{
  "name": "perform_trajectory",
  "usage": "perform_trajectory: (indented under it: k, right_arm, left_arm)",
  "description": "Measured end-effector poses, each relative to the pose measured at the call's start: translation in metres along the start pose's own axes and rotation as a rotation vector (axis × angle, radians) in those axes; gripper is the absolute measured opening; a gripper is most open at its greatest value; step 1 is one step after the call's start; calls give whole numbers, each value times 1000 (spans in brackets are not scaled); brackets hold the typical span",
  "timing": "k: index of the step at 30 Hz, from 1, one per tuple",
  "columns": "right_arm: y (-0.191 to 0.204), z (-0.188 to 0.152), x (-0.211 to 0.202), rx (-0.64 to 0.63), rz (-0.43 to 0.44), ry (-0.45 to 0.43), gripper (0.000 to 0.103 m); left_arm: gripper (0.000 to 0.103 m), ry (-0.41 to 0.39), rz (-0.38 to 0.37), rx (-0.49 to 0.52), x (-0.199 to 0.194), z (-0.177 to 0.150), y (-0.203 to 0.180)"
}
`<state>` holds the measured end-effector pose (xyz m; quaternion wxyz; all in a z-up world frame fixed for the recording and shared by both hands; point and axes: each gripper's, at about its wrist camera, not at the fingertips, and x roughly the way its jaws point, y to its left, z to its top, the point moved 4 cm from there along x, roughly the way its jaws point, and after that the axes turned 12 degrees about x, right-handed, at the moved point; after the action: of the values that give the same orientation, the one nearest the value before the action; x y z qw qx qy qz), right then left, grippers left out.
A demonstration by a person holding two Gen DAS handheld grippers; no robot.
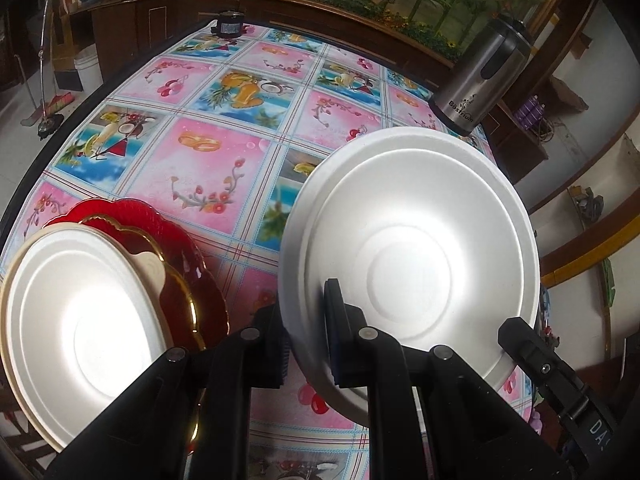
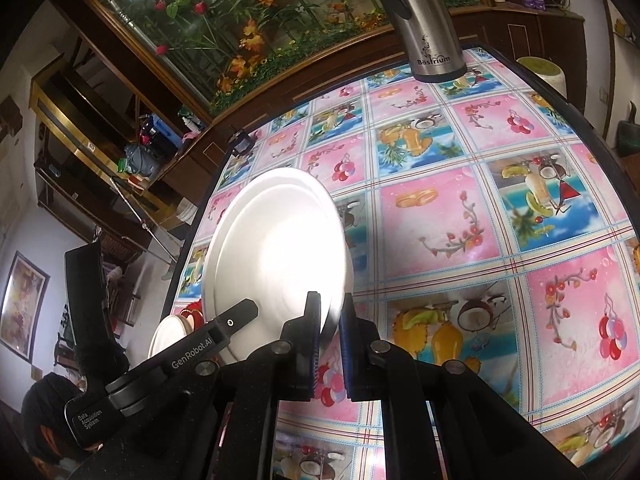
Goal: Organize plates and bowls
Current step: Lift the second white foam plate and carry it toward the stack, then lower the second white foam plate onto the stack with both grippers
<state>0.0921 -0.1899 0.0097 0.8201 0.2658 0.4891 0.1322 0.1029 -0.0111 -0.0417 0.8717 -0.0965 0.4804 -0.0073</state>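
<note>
The rim of a round white foam plate point(image 1: 412, 256) is pinched between the 2 fingers of the left gripper point(image 1: 308, 336), 1 finger lying on the plate's inner face and the other behind its edge. The same plate point(image 2: 276, 256) is clamped at its lower rim by the narrowly closed fingers of the right gripper point(image 2: 330, 336). The plate is held tilted above the table point(image 1: 208, 152), clear of its flowered pink and blue oilcloth.

In the left wrist view, a second white foam plate point(image 1: 80, 328) is seen to the left, resting on a red scalloped glass plate with a gold rim point(image 1: 188, 272); both sit at the near left part of the table.

A stainless steel flask with a black lid point(image 1: 484, 76) is stood at the far side of the table, well apart from the plates. A small black device point(image 1: 228, 26) is placed at the far edge.
</note>
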Motion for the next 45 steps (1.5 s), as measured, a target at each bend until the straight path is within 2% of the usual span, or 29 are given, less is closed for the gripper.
perform_trajectory:
  k: [20,34,45]
  right_arm:
    - [10,0,-14,-17,13,-32,9]
    - [19,-5,-29,-31,72,-50,9]
    - [54,-19,-37,-98,150,-50,9]
  left_arm:
    - [13,-35,-22,22,-16,4,-2]
    - [13,-91,-2,41,-42,2,3]
    - [13,-160,41,13,-77,-5,31]
